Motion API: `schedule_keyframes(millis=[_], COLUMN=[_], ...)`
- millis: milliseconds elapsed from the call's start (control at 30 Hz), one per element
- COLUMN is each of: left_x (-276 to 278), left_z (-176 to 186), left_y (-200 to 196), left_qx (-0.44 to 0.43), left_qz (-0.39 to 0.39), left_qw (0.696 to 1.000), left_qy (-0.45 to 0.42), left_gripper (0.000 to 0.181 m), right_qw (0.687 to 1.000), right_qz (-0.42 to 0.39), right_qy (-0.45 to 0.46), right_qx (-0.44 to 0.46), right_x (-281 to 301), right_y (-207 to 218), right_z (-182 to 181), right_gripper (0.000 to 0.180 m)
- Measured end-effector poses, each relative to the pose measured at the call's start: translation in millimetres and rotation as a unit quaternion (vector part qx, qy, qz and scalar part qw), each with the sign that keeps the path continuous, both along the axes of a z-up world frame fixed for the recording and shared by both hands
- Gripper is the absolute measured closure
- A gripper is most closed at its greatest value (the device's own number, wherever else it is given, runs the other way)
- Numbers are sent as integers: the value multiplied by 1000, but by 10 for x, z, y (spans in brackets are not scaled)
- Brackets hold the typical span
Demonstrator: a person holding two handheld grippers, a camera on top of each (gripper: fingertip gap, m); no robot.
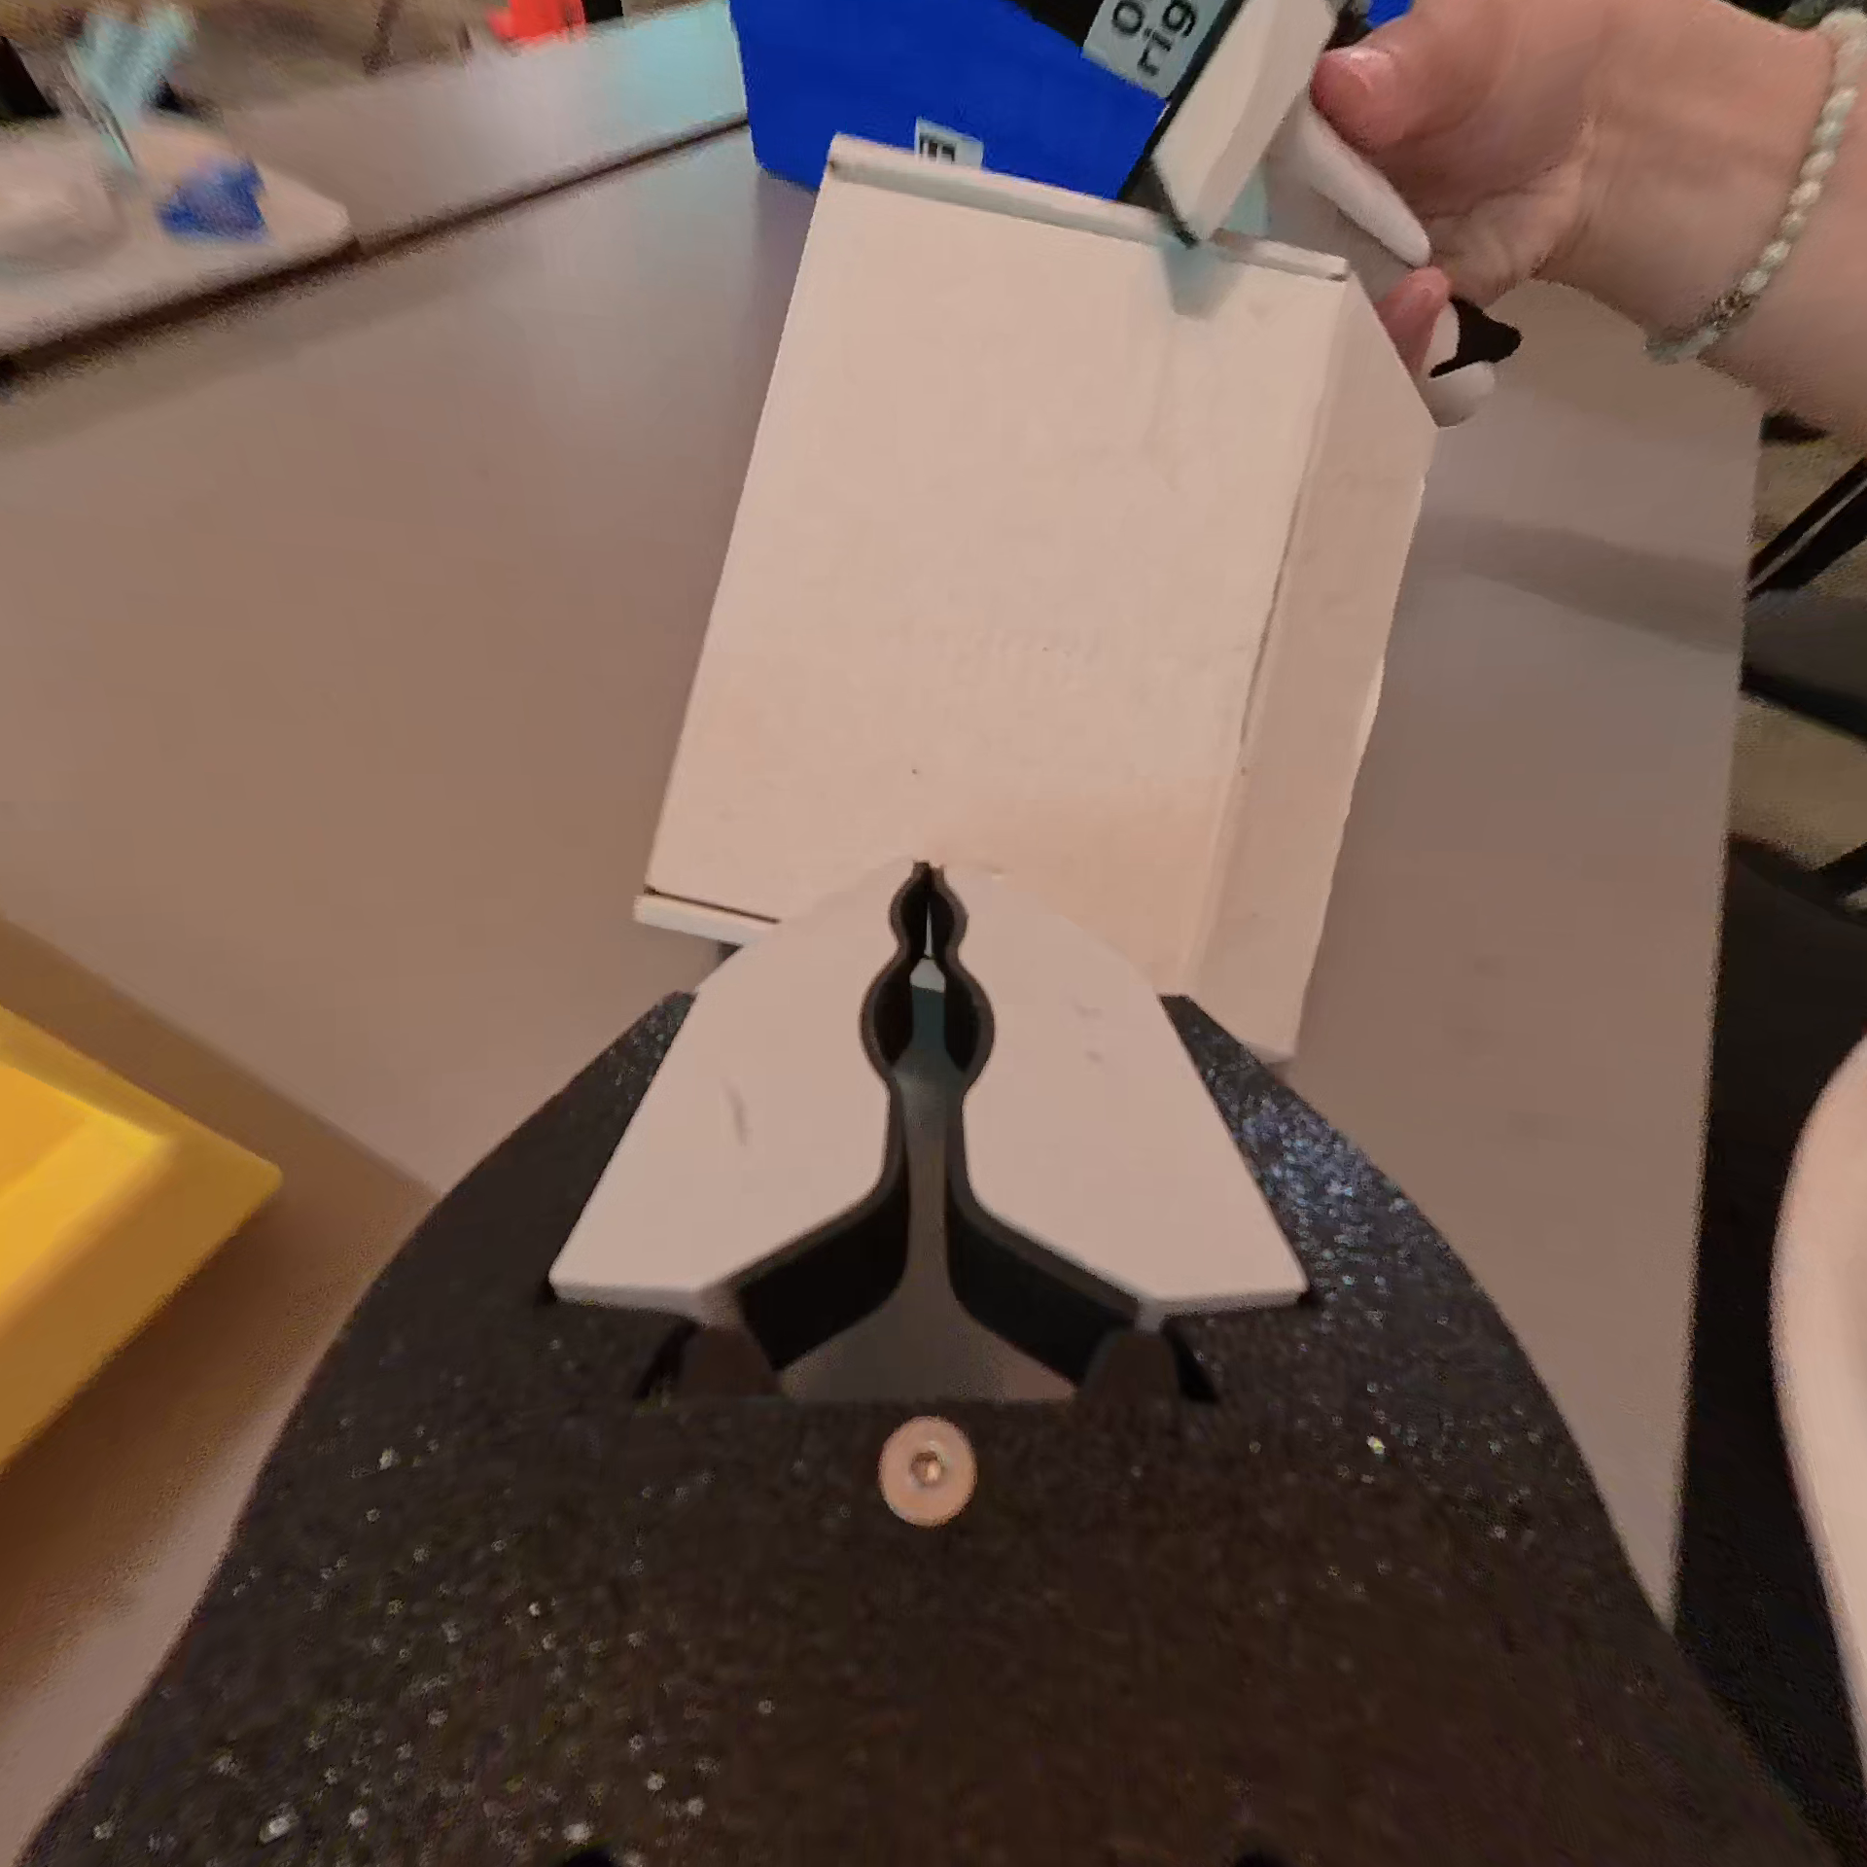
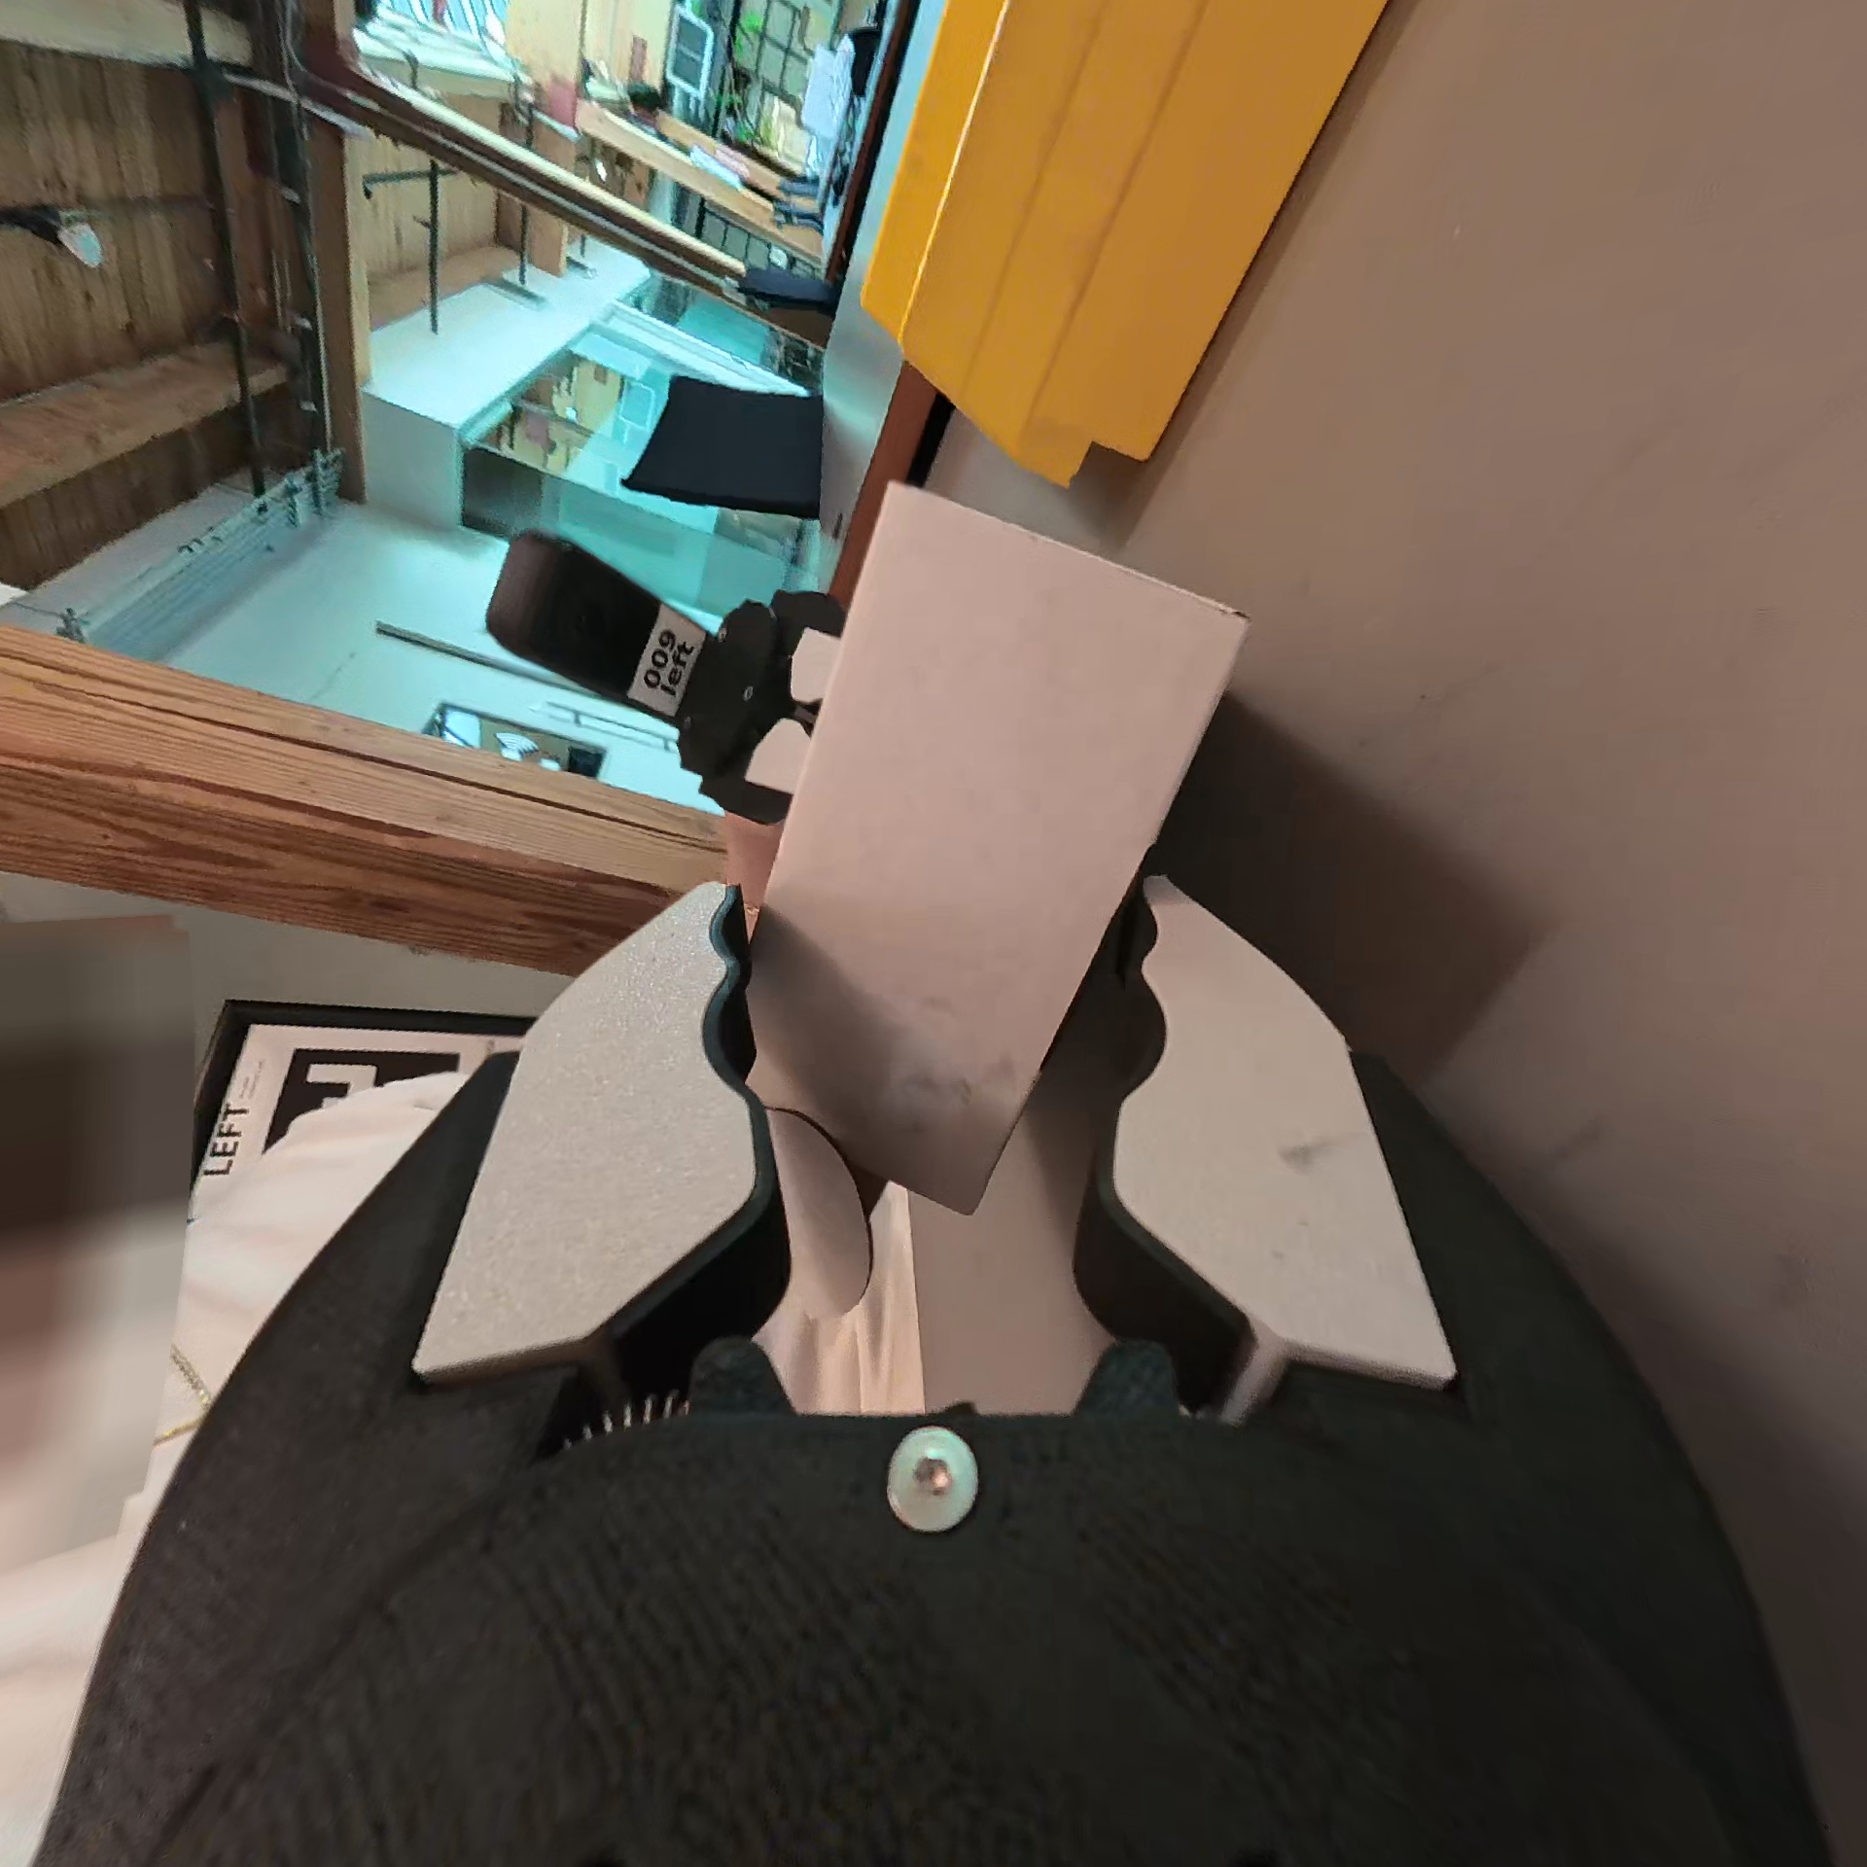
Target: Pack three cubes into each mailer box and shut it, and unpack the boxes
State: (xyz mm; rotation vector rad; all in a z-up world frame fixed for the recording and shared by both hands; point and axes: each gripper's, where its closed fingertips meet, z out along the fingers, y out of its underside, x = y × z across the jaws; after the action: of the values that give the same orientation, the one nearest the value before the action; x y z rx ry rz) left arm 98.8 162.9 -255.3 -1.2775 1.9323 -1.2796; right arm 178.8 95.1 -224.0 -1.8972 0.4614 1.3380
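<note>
The left claw [image 1: 924, 889] is pressed together at the near edge of the white mailer box [image 1: 1010, 566], which stands tilted over the bench [image 1: 354, 606], its long axis running away from that claw. At the box's far right end the right claw [image 2: 945, 970] pinches its thin edge, so both claws are at opposite ends.

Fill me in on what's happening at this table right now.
A person is handling a white mailer box between two handheld grippers. The left gripper has its jaws closed at the box's near edge. The right gripper, held in a hand, has the box's far end between its spread jaws. The box looks shut and tilted. A yellow bin sits on the table nearby.
</note>
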Motion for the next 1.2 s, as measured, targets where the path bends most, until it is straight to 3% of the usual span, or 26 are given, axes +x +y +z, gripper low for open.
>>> schedule_keyframes(millis=[33,67,200,300,433,500,600,667,733,800,900,967,1067,1200], left_x=[7,15,-37,-17,123,152,184,192,216,216,211,177,149,164], left_z=[74,186,546,664,553,567,542,472,452,490,581,535,348,112], left_y=[25,54,82,16,-192,-420,-756,-893,-904,-873,-704,-648,-591,-549], left_qx=[27,54,205,355,521,555,568,576,546,461,257,105,-39,-32], left_qz=[1,6,13,40,20,-2,-42,-70,-68,-58,-22,-39,-59,-63], left_qw=[999,996,952,880,789,752,731,724,756,819,925,973,995,996], left_qy=[-33,-76,-227,-312,-325,-357,-375,-373,-356,-337,-279,-203,-76,-48], left_gripper=[176,159,137,112,83,80,83,104,105,106,106,106,106,106], right_qw=[1000,999,985,968,963,967,969,968,969,976,961,946,944,898], right_qz=[-10,-22,-83,-119,-91,-72,-34,-20,-43,-82,-132,-161,-188,-182], right_qy=[8,22,118,178,212,212,218,224,224,164,120,86,-80,-354], right_qx=[12,31,98,135,136,123,113,110,99,115,211,266,260,186], right_x=[10,31,253,424,338,254,107,35,100,232,465,531,405,185], right_y=[-6,-20,-149,-289,-429,-464,-507,-512,-492,-497,-688,-837,-818,-637], right_z=[25,73,258,344,352,329,335,354,338,298,585,793,724,368], right_gripper=[110,110,111,111,110,111,110,110,109,106,99,101,104,104])
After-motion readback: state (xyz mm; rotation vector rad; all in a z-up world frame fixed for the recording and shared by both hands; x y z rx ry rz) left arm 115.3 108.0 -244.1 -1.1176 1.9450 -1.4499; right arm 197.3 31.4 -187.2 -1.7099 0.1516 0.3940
